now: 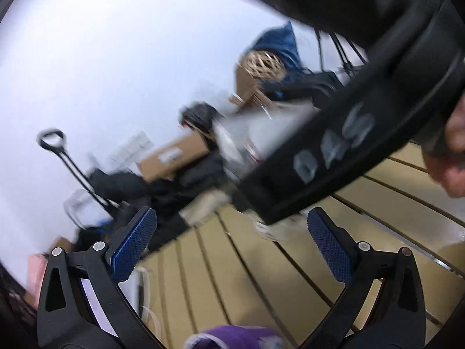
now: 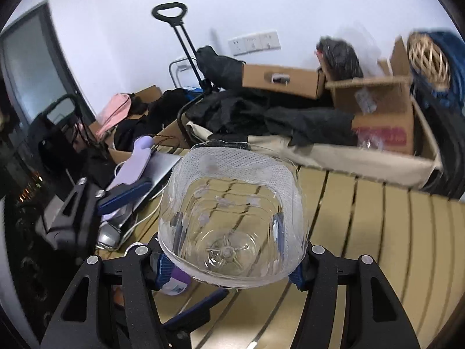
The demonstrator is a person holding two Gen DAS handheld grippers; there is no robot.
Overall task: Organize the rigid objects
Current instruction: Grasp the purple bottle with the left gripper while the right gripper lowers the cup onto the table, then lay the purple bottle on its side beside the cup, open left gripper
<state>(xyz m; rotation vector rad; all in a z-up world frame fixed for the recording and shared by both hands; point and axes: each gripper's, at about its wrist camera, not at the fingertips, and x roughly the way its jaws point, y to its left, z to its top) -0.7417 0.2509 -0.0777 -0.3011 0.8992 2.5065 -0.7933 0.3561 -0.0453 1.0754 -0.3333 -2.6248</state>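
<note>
In the right wrist view my right gripper [image 2: 229, 264] is shut on a clear plastic container [image 2: 232, 218] with a white mesh band around its rim, held above the slatted wooden table [image 2: 392, 247]. In the left wrist view my left gripper [image 1: 232, 250] is open and empty, its blue pads [image 1: 328, 247] wide apart above the table [image 1: 232, 285]. The black body of the right gripper [image 1: 348, 133] crosses the upper right of that view, with a hand [image 1: 453, 151] on it. A purple object [image 1: 235, 337] shows at the bottom edge.
Beyond the table lie cardboard boxes [image 2: 377, 110], black clothes [image 2: 261, 113], a trolley handle [image 2: 171, 11], a pink bag [image 2: 116, 110] and a wicker ball [image 2: 427, 58]. A lilac object [image 2: 136, 163], cables and a silver laptop [image 2: 162, 168] sit at the table's left.
</note>
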